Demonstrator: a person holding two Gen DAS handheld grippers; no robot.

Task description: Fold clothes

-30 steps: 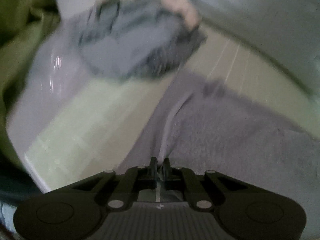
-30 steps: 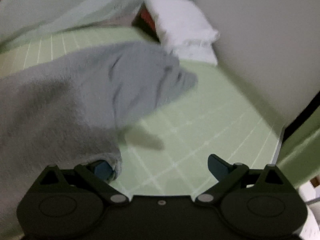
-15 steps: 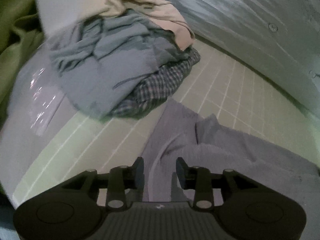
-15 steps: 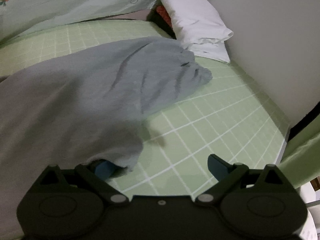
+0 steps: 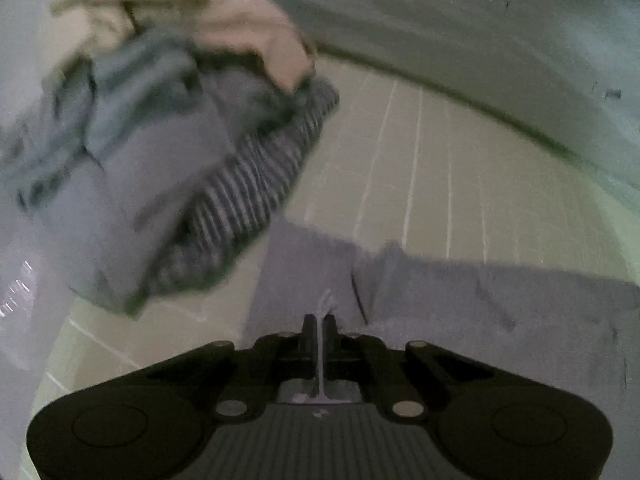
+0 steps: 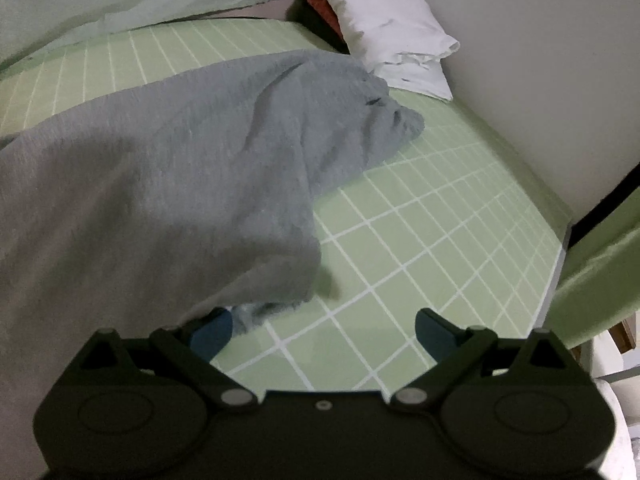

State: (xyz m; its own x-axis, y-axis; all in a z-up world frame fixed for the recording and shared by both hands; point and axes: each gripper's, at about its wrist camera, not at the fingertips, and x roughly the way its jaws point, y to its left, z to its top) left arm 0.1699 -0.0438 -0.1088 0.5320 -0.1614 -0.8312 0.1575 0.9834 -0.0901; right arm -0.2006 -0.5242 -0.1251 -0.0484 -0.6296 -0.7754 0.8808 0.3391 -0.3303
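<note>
Left wrist view: left gripper clamped on pale edge of grey garment; garment spread on green grid sheet. Beyond garment: blurred pile of blue, striped and beige clothes. Right wrist view: right gripper spread wide, nothing between fingers; left fingertip touching garment hem. Beyond garment: white pillow, near wall. Sheet visible right of garment.

The garment lies spread on the bed sheet; a pillow sits behind it by the wall; a clothes pile lies behind-left of the garment.
</note>
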